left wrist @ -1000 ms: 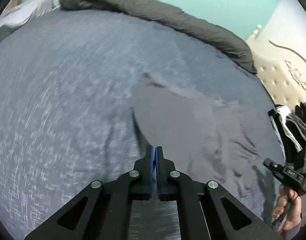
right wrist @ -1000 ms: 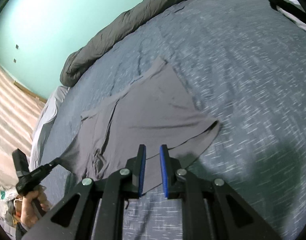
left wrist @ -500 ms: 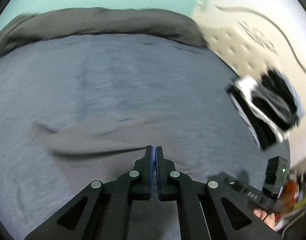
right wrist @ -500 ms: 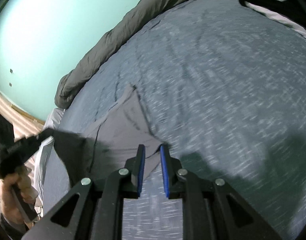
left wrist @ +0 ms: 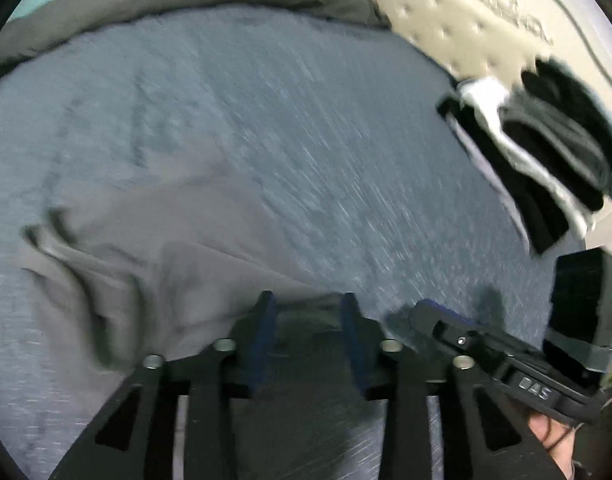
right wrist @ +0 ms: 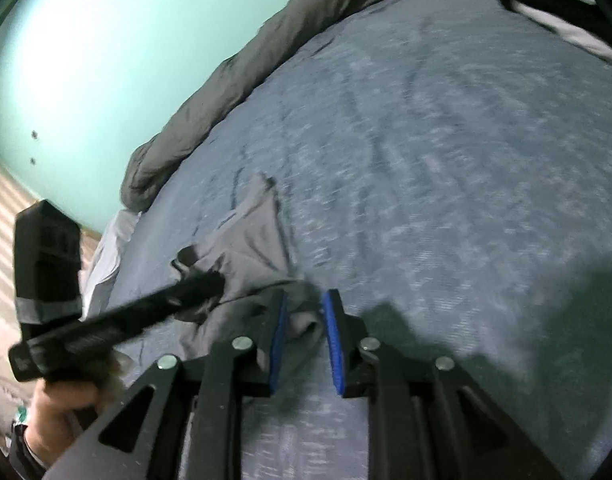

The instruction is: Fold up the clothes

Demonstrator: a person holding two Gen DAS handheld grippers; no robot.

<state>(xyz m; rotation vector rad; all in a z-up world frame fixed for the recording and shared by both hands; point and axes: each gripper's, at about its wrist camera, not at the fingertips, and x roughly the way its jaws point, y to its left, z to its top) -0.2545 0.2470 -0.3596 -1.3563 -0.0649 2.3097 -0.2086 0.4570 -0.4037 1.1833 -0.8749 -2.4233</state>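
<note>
Left gripper (left wrist: pixel 307 304) hanging open over bunched grey garment (left wrist: pixel 158 248), right gripper (right wrist: pixel 305 304) sitting open around its edge, blue-grey bedspread (right wrist: pixel 446 160) lying beneath

1. Grey garment (left wrist: pixel 154 248): 1, crumpled, lower left of left wrist view; center-left in right wrist view (right wrist: pixel 254 248).
2. Grippers: 2. Left gripper (left wrist: pixel 306 336) bottom center, jaws apart; right gripper (right wrist: pixel 304 336) bottom center, jaws apart.
3. Blue-grey bed sheet (left wrist: pixel 306 140): 1, fills mid frame.
4. Dark rolled duvet (right wrist: pixel 242 76): 1, along top edge.
5. Stack of black/white clothes (left wrist: pixel 546 152): 1 pile, upper right; item count unclear, blurred.
6. Hands seen: 1 clear, left hand (right wrist: pixel 62 412), lower left.
</note>
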